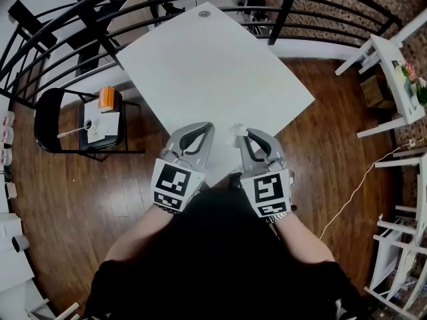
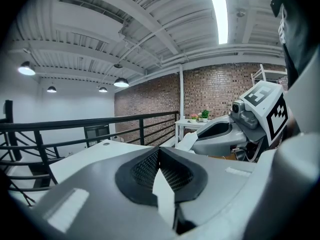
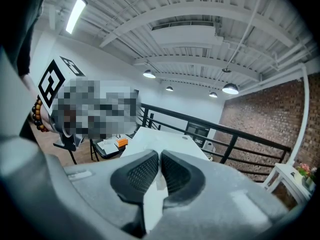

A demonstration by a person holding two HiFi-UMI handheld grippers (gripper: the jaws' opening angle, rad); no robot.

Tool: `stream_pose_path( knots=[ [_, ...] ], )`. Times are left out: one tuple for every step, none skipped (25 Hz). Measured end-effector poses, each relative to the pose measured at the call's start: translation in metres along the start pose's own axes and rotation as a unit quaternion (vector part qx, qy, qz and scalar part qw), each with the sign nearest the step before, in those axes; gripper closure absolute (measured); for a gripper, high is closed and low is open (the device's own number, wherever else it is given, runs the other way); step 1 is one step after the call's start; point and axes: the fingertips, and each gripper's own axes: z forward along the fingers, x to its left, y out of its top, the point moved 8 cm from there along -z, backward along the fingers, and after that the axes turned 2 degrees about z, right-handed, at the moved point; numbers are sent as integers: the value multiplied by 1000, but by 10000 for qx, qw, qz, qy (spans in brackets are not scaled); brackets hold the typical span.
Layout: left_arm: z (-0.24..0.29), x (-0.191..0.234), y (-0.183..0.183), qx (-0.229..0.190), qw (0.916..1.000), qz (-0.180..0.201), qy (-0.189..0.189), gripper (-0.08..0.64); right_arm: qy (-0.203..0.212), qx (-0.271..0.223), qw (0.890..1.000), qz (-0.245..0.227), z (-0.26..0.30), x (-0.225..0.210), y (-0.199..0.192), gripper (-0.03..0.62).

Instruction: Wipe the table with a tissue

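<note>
Worktop: white rectangular worktop (image 1: 220,65), bare, set cornerwise to the person, with a round grommet (image 1: 204,13) near its far corner.
Tissue: small crumpled white tissue (image 1: 236,130), over the worktop's near edge, pinched at the tip of the right tongs. Whether it touches the surface cannot be told.
Right tongs: right tongs (image 1: 245,134), clenched on the tissue. The right gripper view shows white between the black mesh pads (image 3: 142,173).
Left tongs: left tongs (image 1: 207,127), tips pressed together with nothing seen held, just left of the tissue over the same near edge.
Surroundings: black folding chair (image 1: 123,121) well left of the worktop, carrying an orange box (image 1: 107,99) and white papers; black metal railing (image 1: 285,9) on the far side.
Step in hand: judged to be the start of wiping, with the tissue gripped and no stroke under way.
Next move: probably to lower the tissue flat onto the surface and sweep it toward the far side, gripping firmly so the thin paper neither slips nor tears.
</note>
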Motion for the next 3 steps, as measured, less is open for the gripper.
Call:
stream_pose_path(
  knots=[
    [-1, 0, 0, 0, 10000, 0, 4, 551, 0, -5, 10000, 0, 0, 0, 0, 581],
    [-1, 0, 0, 0, 10000, 0, 8, 551, 0, -9, 10000, -1, -1, 1, 1, 581],
    [-2, -1, 0, 0, 10000, -1, 13, 551, 0, -13, 10000, -2, -1, 1, 1, 581]
  ],
)
